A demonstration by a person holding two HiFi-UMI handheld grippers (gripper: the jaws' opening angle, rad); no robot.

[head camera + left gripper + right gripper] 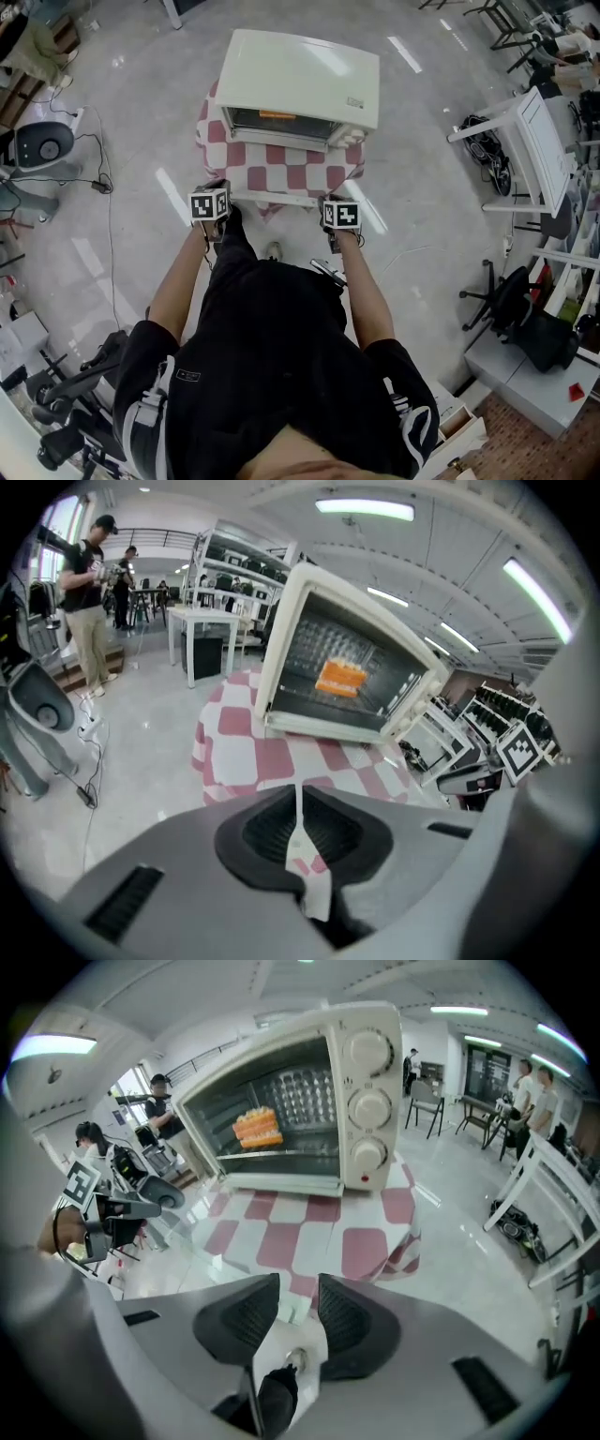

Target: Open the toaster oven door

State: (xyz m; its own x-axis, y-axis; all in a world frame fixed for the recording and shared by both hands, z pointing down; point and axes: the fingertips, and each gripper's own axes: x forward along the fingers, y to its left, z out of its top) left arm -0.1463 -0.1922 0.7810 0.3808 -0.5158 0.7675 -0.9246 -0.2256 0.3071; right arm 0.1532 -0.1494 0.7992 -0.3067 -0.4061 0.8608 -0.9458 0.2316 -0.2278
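Tongs from above: left tongs [214, 192] and right tongs [335, 204] sit at the near edge of the table, one close to each end of a long white bar handle [272, 198].
Oven from above: the boxy cream-white metal toaster oven [300, 80] stands on a red and white checked cloth [211, 131]. Its clear glass door [281, 169] seems to lie flat toward the person, and the checks show through it.
Left gripper view: the left tongs [298, 803] are pressed together and pinch nothing. The oven [281, 639] is ahead, well apart, with its mouth uncovered. A piece of orange food [339, 679] sits on the rack.
Right gripper view: the right tongs [298, 1288] are spread, with nothing between them. The oven [309, 1044] shows three round knobs [368, 1105].
Doing it well: I think the door is already all the way down. Hold the right tongs wide and pull both straight back, so nothing hooks the handle and lifts the door. Do not lean on the glass.
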